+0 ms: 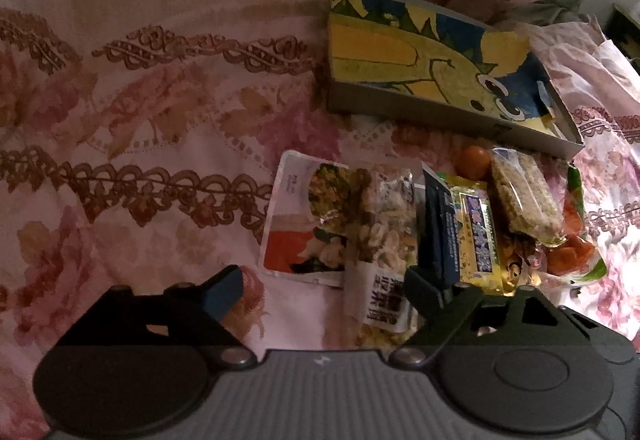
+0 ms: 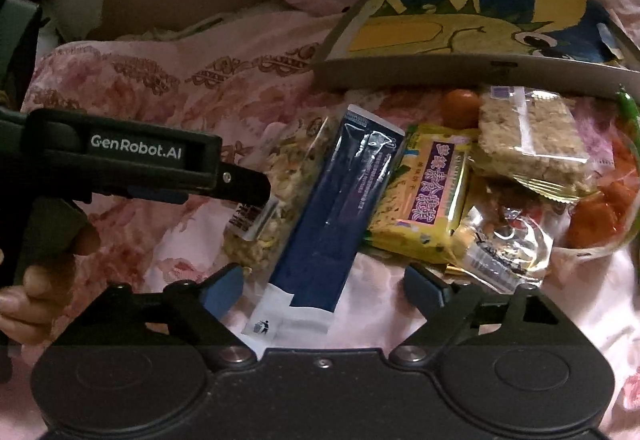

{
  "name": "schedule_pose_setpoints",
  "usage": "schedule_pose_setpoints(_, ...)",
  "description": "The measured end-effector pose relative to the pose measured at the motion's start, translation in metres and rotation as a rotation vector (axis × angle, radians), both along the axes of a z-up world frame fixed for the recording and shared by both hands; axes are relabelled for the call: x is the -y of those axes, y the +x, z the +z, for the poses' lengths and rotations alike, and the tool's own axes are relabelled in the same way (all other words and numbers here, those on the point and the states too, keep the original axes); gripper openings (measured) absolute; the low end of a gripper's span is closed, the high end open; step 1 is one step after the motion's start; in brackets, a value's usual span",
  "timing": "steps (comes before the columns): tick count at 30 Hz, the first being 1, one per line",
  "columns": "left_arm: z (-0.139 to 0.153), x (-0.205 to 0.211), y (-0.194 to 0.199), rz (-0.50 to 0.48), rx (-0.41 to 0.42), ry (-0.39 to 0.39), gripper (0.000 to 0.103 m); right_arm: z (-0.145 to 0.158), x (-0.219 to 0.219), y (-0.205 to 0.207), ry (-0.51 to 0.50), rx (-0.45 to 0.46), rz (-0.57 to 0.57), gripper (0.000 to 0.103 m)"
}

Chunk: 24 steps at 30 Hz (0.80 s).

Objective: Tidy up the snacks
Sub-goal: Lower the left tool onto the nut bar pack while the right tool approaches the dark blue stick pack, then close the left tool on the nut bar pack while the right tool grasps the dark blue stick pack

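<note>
**Snacks all outside the box, both claws spread**

Floral bedspread [image 1: 140,143] underneath everything, no bench in sight. Beyond both claws, at the far edge of the heap: shallow grey box [image 2: 400,69] with a yellow-and-blue cartoon lining, seemingly empty. Between box and claws, every snack loose in one overlapping pile. Judged barely begun: nothing sorted, all left to move.

Right claw [image 2: 324,290] released, fingers either side of the long navy packet's [image 2: 336,207] white end, pads apart from it. Ahead and right of it: grain bar [image 2: 528,143] in clear wrap, yellow biscuit pack [image 2: 424,199], orange candy bag [image 2: 600,207], small round orange sweet [image 2: 460,103].

Left claw [image 1: 320,292] likewise released, gripping nothing, poised over the clear nut-mix bag [image 1: 384,224], a white printed pouch [image 1: 304,220] just ahead and left.
</note>
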<state>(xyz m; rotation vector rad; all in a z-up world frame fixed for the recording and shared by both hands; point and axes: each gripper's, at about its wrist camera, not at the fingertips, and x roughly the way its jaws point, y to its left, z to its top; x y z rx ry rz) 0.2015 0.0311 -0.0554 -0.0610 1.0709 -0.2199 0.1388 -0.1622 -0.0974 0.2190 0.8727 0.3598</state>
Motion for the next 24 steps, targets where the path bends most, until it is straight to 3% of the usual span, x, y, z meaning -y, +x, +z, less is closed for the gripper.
schedule_pose_setpoints(6,-0.0022,0.0074,-0.0006,-0.037,0.000,-0.012,0.081,0.0005,-0.0035,0.0003,-0.010,0.008,0.021,0.077)
schedule_pose_setpoints(15,-0.0011,0.0082,-0.0022,-0.065,-0.015,-0.088,0.051,0.0070,-0.0039,-0.0051,-0.006,0.000,0.036,0.050)
schedule_pose_setpoints(24,-0.0065,0.0055,0.0073,-0.034,-0.049,-0.113,0.049,0.0013,-0.0050,-0.0001,0.001,-0.025,0.012,0.050)
